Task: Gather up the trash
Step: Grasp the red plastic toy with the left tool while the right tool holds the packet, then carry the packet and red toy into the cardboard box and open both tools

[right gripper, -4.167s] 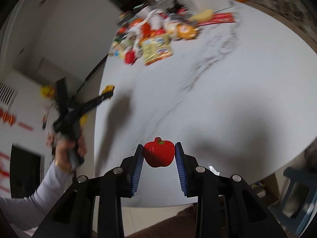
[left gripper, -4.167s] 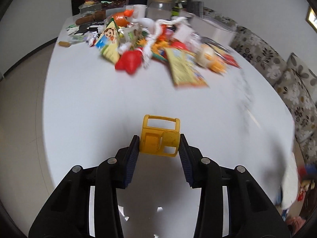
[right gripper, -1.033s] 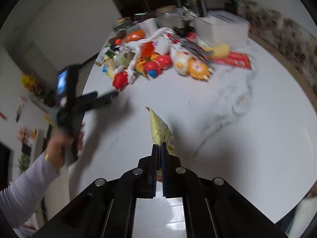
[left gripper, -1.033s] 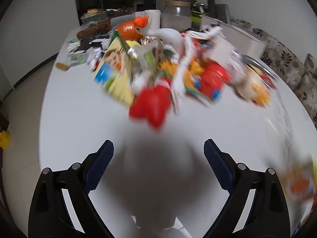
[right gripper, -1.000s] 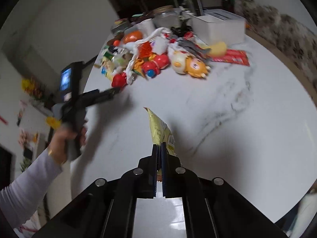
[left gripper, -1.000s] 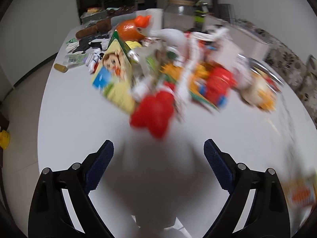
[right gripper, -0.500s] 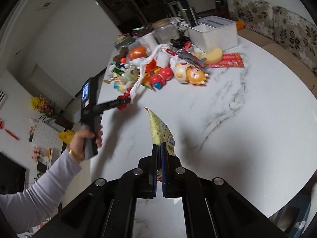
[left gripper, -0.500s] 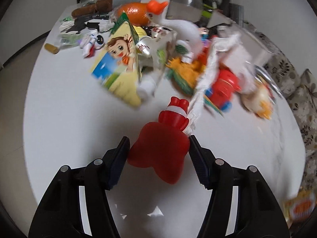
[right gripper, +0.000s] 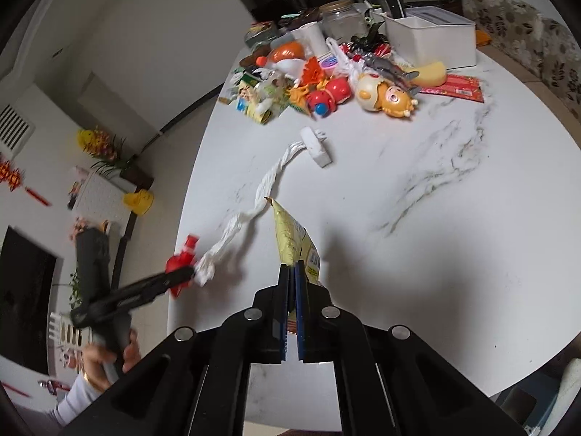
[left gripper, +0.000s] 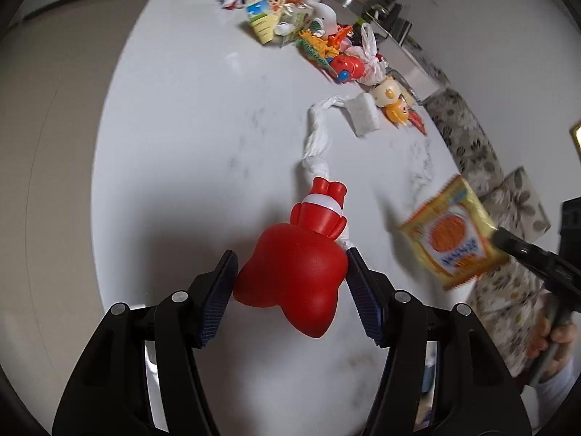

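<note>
Red plastic toy [left gripper: 296, 272] sits clamped between the blue pads of the left tongs [left gripper: 290, 294], body-end toward the camera, white-banded narrow end pointing away. It is lifted over the near edge of the white marble desk [left gripper: 189, 138]. A twisted white plastic bag strip [left gripper: 317, 141] trails from the toy's far end across the desk top, up toward a white foam block [left gripper: 363, 116] lying flat mid-desk; whether the strip is tied to the toy or just caught, cannot tell. In the right wrist view the same toy [right gripper: 181, 265] and strip [right gripper: 254, 210] hang off the left tongs [right gripper: 170, 278] near the desk's left edge, with a hand [right gripper: 109, 358] on the grip.

Right tongs [right gripper: 292, 312] are pinched fully together on a yellow snack packet [right gripper: 294, 239], packet standing up out of the pads, tip pointing away. From the left wrist view the packet [left gripper: 454, 239] shows its face with an orange round print, held off the desk's right edge, blurred.

Far end of the desk: a pile of toys and wrappers, including an orange-and-cream doll head [right gripper: 385, 96], a red round toy [right gripper: 328, 96], a cartoon-printed carton [left gripper: 267, 14], a red flat wrapper [right gripper: 457, 89], a white box [right gripper: 432, 36] and a glass jar [right gripper: 339, 16]. Floral sofa [left gripper: 472, 145] beyond the desk's right side.
</note>
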